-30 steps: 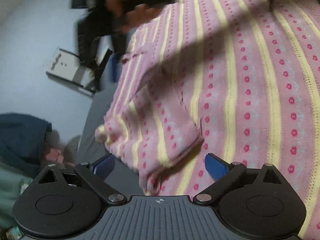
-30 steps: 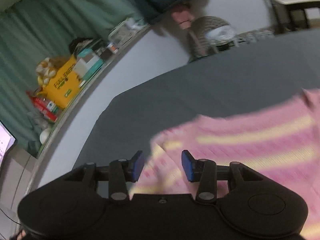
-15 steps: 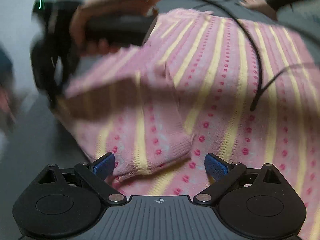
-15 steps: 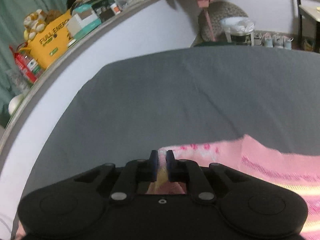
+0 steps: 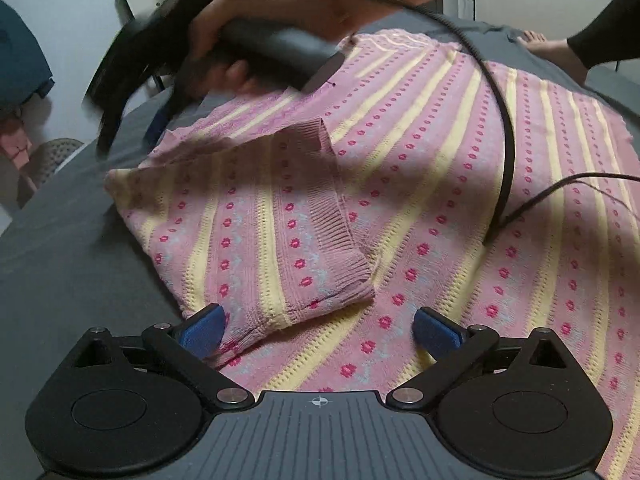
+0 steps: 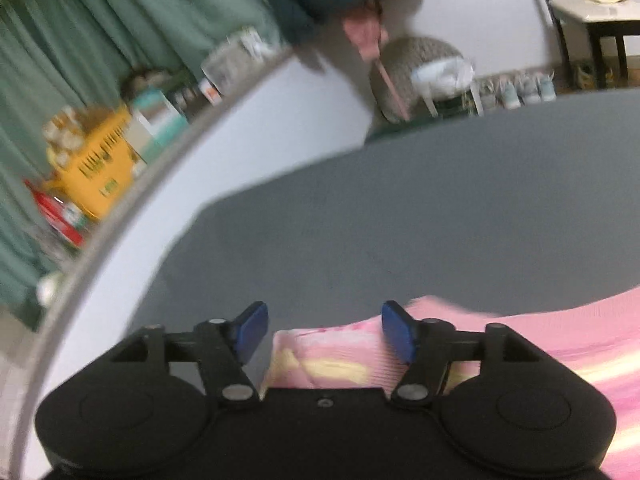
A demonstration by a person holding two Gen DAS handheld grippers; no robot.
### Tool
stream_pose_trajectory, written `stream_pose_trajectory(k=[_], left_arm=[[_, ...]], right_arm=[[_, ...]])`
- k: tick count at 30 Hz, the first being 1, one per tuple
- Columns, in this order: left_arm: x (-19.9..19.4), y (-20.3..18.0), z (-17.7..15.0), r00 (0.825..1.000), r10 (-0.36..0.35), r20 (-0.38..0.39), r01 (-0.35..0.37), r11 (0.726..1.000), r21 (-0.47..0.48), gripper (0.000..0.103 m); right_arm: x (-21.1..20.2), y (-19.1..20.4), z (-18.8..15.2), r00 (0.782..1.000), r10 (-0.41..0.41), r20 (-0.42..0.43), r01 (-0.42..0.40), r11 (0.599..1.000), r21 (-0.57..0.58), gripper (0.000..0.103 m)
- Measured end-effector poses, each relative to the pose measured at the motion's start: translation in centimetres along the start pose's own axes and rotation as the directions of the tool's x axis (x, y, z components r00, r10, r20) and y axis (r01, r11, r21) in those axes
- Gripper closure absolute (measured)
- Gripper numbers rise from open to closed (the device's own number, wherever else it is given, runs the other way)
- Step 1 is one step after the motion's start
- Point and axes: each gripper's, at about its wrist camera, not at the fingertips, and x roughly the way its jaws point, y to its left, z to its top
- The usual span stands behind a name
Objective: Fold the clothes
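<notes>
Pink knitted sweater with yellow stripes and red dots (image 5: pixel 420 184) lies spread flat on the dark grey bed sheet (image 5: pixel 60 264). In the left wrist view it fills the frame from 3 o'clock round to 9. One sleeve (image 5: pixel 260 224) is folded in over the body, ribbed cuff (image 5: pixel 340 216) on top. I read that as the first fold, set down so the sleeve stays inside the outline.

My right claw (image 6: pixel 322 334) is opening. The folded sleeve edge (image 6: pixel 320 360) sits between the blue pads, but they stand clear of it, no pinch. In the left wrist view the right hand (image 5: pixel 280 20) and its tool are blurred at 11 o'clock over the sleeve's shoulder end. My guess: just dropping the fabric there.

My left claw (image 5: pixel 320 332) is spread wide and holds nothing. Its left pad (image 5: pixel 202 330) is at the sleeve's near corner, its right pad over the sweater body. Can't tell if either touches. Looks placed to take that corner or smooth it.

The sleeve's long axis runs from 7 to 11 o'clock, across the stripes on it. The sweater body's stripes run from 6 towards 1 o'clock. A black cable (image 5: pixel 504 128) trails over the body at 2 o'clock.
</notes>
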Motion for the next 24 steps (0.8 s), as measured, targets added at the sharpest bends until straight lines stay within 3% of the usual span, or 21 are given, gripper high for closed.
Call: stream_pose_trajectory(k=[2, 5, 7, 11, 13, 15, 16, 18, 20, 22, 24], left_arm=[[-0.9, -0.1, 0.2, 1.000, -0.008, -0.009, 0.008, 1.000, -0.006, 0.002], [-3.0, -0.5, 0.2, 1.000, 0.004, 0.003, -0.004, 1.000, -0.025, 0.002], [-4.6, -0.7, 0.5, 0.999, 0.032, 0.020, -0.032, 0.999, -0.034, 0.002], [-7.9, -1.2, 2.1, 0.991, 0.096, 0.090, -0.082, 0.986, -0.145, 0.002], [-9.0, -1.2, 3.2, 0.987, 0.107, 0.120, -0.071, 0.959, -0.275, 0.002], [-9.5, -1.4, 4.3, 0.987, 0.092, 0.132, -0.031, 0.914, -0.405, 0.002], [-9.8, -1.7, 4.8, 0.987, 0.083, 0.139, -0.008, 0.885, -0.466, 0.002], [-10.2, -2.5, 5.9, 0.985, 0.059, 0.161, 0.040, 0.834, -0.550, 0.002], [-10.4, -3.4, 6.8, 0.983, 0.040, 0.181, 0.077, 0.801, -0.594, 0.002], [-10.2, -4.5, 7.4, 0.981, 0.025, 0.190, 0.099, 0.784, -0.612, 0.002], [-9.6, -5.4, 7.8, 0.980, 0.018, 0.198, 0.111, 0.774, -0.623, 0.002]], right_arm=[[-5.1, -3.1, 0.1, 0.999, -0.030, 0.033, 0.031, 0.999, -0.011, 0.038], [-13.7, -9.2, -0.6, 0.979, -0.187, 0.081, 0.189, 0.982, -0.007, 0.037], [-19.4, -13.6, -1.2, 0.941, -0.319, 0.115, 0.317, 0.948, 0.040, 0.037], [-28.4, -22.0, -3.3, 0.837, -0.536, 0.112, 0.500, 0.831, 0.243, 0.045], [-30.5, -24.7, -4.4, 0.797, -0.597, 0.093, 0.550, 0.781, 0.297, 0.048], [-31.6, -26.7, -5.0, 0.778, -0.620, 0.098, 0.559, 0.756, 0.341, 0.049], [-31.9, -27.6, -5.2, 0.776, -0.622, 0.103, 0.553, 0.750, 0.363, 0.051], [-31.3, -28.2, -4.8, 0.797, -0.591, 0.123, 0.505, 0.765, 0.399, 0.053], [-30.4, -28.6, -4.2, 0.822, -0.551, 0.142, 0.460, 0.790, 0.405, 0.057], [-29.1, -28.8, -3.8, 0.838, -0.525, 0.147, 0.436, 0.807, 0.399, 0.061], [-27.8, -29.1, -3.6, 0.847, -0.515, 0.129, 0.432, 0.811, 0.395, 0.073]])
